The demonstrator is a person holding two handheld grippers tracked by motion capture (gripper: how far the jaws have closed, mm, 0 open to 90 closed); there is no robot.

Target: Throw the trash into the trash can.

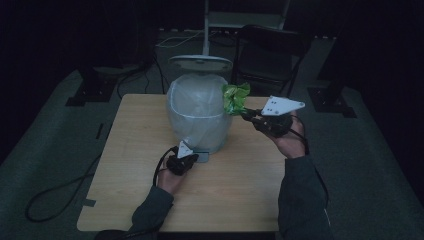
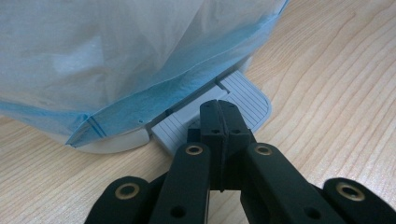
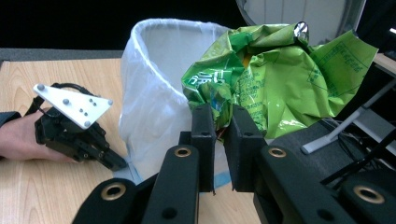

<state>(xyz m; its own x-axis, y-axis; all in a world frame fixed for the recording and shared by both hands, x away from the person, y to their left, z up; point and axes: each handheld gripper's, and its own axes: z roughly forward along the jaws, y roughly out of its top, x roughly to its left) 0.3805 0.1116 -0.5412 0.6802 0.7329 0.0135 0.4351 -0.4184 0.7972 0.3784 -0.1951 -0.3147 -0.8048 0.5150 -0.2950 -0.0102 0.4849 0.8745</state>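
A white pedal bin [image 1: 199,115] lined with a pale blue bag [image 2: 116,56] stands on the wooden table, its lid [image 1: 200,62] raised. My left gripper [image 2: 219,112] is shut, its tips resting on the grey foot pedal [image 2: 243,95] at the bin's base. My right gripper [image 3: 219,122] is shut on a crumpled green wrapper [image 3: 275,74], held in the air just right of the bin's rim [image 3: 173,25]. In the high view the wrapper [image 1: 235,98] hangs beside the bin's upper right edge, with the right gripper [image 1: 248,115] behind it.
The table [image 1: 140,165] ends close in front of the forearms. A dark folding chair [image 1: 270,55] and a lamp stand [image 1: 206,25] are behind the table. Cables lie on the grey floor [image 1: 55,200] at the left.
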